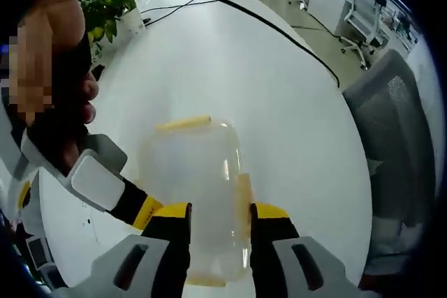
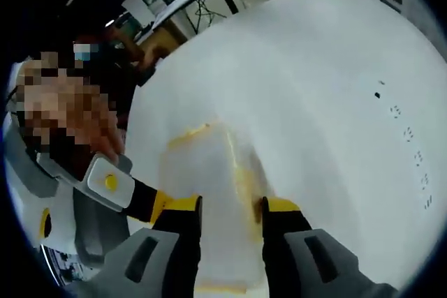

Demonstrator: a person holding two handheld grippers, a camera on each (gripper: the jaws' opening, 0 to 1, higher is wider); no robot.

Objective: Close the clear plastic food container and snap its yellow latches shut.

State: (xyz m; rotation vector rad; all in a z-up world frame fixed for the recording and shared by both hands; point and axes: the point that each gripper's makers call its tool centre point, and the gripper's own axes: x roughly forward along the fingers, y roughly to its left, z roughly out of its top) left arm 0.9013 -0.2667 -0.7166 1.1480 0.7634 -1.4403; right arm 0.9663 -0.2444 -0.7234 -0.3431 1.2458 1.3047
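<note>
Looking along my left gripper [image 1: 219,222], I see the clear plastic food container [image 1: 194,193] lying on the white table [image 1: 279,102]. Its lid looks down on the box, though I cannot tell if it sits all the way. My two black and yellow jaws stand a little apart, and the near part of the container sits between them. I cannot tell if the jaws are pressing on it or only standing beside it. One yellow latch [image 1: 183,123] lies along the far edge of the container. A second one runs down its right side, just beside my right-hand jaw. A third shows at the near edge, low down between the jaws.

The other gripper [image 1: 105,186] reaches in from the left, with a white pad and a yellow and black tip close to the container's left side. A person's hand [image 1: 66,113] holds it. Farther back on the table there is a black cable [image 1: 230,6], and a green potted plant [image 1: 112,6] stands at the far left. A grey mesh chair [image 1: 394,123] stands at the table's right edge.

In the right gripper view, my right gripper [image 2: 230,221] also has its jaws a little apart, with the container between them. Here it looks pale and blurry, so I cannot tell if these jaws grip it. Small black specks [image 2: 412,144] dot the table on the right.
</note>
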